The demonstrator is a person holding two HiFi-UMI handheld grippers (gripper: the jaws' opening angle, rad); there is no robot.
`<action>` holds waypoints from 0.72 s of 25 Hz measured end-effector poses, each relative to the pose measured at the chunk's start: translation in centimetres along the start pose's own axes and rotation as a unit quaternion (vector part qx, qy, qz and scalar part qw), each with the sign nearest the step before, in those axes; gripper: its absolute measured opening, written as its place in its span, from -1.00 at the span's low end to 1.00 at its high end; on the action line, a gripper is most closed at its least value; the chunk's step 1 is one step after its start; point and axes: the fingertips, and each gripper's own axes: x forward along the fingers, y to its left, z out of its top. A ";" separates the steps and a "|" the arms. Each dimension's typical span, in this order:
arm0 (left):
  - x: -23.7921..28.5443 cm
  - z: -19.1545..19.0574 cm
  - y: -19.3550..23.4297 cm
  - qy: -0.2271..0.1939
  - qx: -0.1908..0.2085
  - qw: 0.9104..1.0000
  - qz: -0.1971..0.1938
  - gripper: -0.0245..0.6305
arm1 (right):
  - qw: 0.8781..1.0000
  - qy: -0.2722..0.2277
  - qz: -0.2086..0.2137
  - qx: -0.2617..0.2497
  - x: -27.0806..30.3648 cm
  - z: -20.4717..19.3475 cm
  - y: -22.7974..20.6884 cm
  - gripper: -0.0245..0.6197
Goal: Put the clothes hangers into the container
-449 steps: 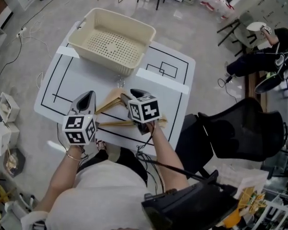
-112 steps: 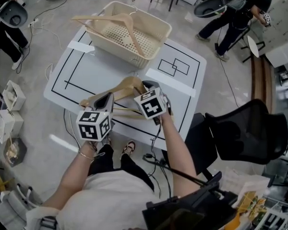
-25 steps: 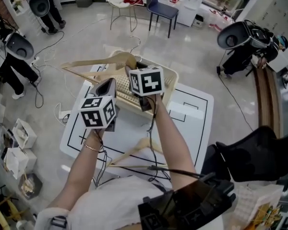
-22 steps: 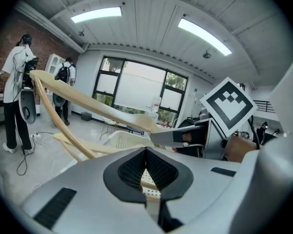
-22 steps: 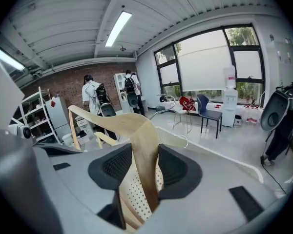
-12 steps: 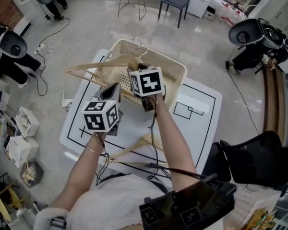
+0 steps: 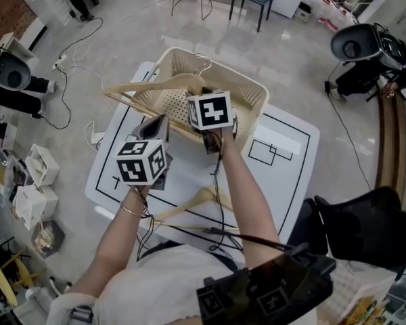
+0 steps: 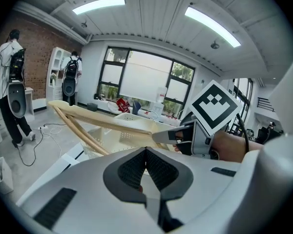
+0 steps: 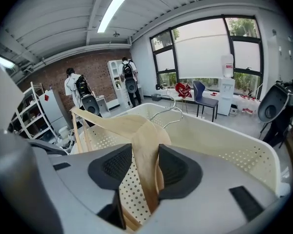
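White table (image 7: 287,181) (black lines on it), black chair (image 7: 365,225) beside it, white boxes (image 7: 34,202) on floor.

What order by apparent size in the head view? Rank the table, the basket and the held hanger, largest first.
1. table
2. basket
3. held hanger: looks smallest, although it is above the basket and so nearer the camera.

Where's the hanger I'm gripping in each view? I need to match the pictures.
Head view: held hanger at upper centre, over the container's left rim.
Left gripper view: held hanger runs across the middle left, above the jaws.
Right gripper view: held hanger at lower centre, clamped between the jaws.
Shared landmark: the cream perforated container.
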 end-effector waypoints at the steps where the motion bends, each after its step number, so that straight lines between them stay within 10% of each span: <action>1: 0.1 -0.1 0.1 0.001 -0.001 1.000 0.002 -0.93 | 1.000 0.001 0.006 0.006 0.2 -0.1 0.0 -0.38; 18: -0.3 -0.4 2.6 -0.016 -0.040 0.999 0.022 -0.93 | 1.000 -0.004 0.005 0.013 0.4 -0.5 0.4 -0.38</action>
